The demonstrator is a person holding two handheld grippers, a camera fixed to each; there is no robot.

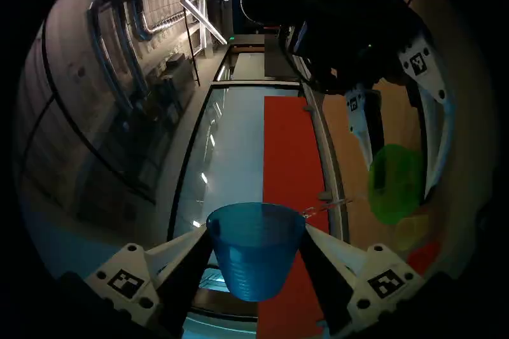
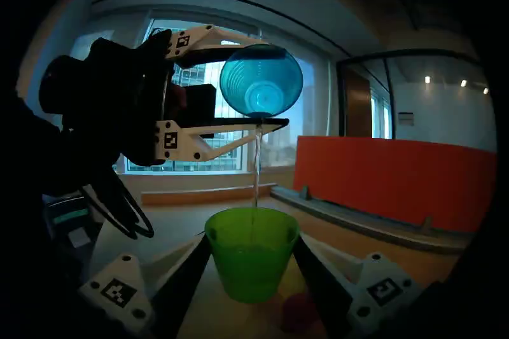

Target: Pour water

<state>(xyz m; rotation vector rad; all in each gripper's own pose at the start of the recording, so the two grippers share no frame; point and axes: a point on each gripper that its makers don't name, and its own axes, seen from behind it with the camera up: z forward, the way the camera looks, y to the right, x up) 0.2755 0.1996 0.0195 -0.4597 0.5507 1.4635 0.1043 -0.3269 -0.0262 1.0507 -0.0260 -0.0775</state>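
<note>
While the left hand-held gripper [image 1: 256, 235], clamped on the blue cup [image 1: 254, 269], holds it tipped on its side, a thin stream of water [image 2: 256, 167] falls into the green cup [image 2: 251, 269] below, gripped upright by the right hand-held gripper [image 2: 251, 242]. Pouring seems midway. Next, I judge, keep the stream centred, then right the blue cup before the green one overflows.

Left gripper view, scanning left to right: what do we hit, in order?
pipes → blue cup → green cup. The orange strip is left out, since it overlaps the blue cup across the picture.
</note>
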